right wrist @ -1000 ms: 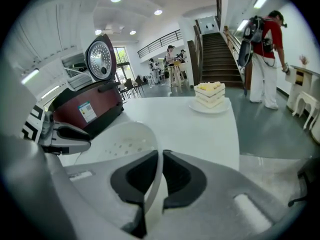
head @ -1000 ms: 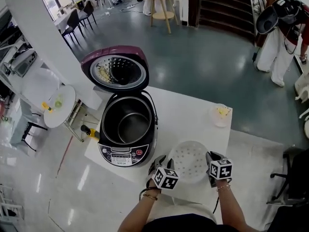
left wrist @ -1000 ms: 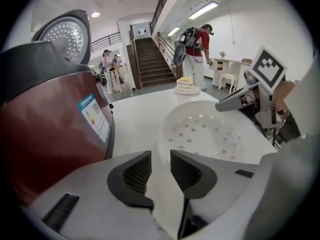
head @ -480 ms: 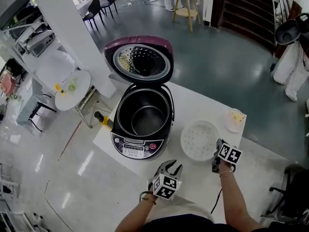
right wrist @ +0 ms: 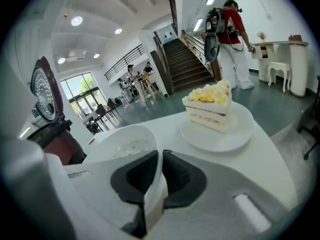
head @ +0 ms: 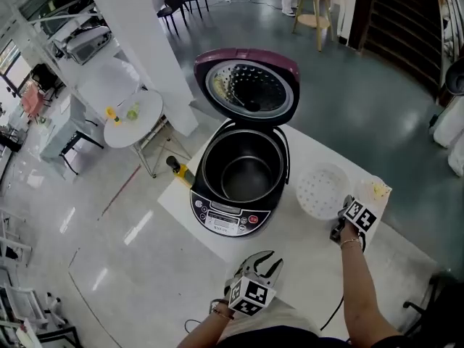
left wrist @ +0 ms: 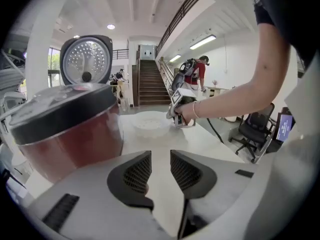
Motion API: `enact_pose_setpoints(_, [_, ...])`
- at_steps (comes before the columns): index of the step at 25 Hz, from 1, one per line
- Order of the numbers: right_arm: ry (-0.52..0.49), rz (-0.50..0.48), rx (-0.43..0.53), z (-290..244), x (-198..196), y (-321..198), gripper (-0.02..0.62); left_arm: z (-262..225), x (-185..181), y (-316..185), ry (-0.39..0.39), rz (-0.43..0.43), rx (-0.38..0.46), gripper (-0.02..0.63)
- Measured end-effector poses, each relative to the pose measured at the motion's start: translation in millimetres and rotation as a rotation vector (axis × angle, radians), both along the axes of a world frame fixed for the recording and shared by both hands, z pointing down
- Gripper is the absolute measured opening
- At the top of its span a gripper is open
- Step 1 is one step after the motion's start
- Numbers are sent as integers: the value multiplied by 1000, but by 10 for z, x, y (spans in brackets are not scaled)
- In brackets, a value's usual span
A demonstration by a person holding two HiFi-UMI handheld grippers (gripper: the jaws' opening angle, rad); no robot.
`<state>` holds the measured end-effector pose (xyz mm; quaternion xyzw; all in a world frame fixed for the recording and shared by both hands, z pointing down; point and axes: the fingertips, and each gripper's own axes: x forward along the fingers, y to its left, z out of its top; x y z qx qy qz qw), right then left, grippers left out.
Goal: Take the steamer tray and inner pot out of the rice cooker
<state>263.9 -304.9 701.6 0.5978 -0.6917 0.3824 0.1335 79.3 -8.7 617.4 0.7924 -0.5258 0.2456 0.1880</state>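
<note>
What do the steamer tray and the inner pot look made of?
The steamer tray: likely plastic, white and slightly translucent, with a thin perforated wall. The inner pot: probably metal with a dark nonstick-looking coating, showing a smooth satin sheen and soft reflections.

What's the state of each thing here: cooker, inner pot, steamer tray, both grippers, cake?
Maroon rice cooker: lid open, tipped back.
Dark metal inner pot: seated in the cooker, empty.
White perforated plastic steamer tray: out of the cooker, upright, rim pinched.
Right gripper: shut on the tray's rim.
Left gripper: open, empty.
Layered cake slice: upright on its white plate.
</note>
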Motion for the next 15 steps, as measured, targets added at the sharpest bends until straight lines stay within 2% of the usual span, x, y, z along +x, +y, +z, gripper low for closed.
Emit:
enact_pose_setpoints(7, [17, 21, 28, 5, -136, -262, 28, -709, -483, -26, 86, -142, 152, 120])
enact_pose_setpoints(11, [13, 29, 38, 30, -212, -204, 34, -1320, -689, -143, 138, -133, 273, 120])
enact_pose_setpoints(13, [9, 46, 46, 30, -201, -153, 109, -1566, -789, -209, 144, -94, 325, 120])
enact_pose_setpoints(15, [1, 71, 48, 11, -182, -108, 155, -1769, -942, -309, 151, -81, 365, 120])
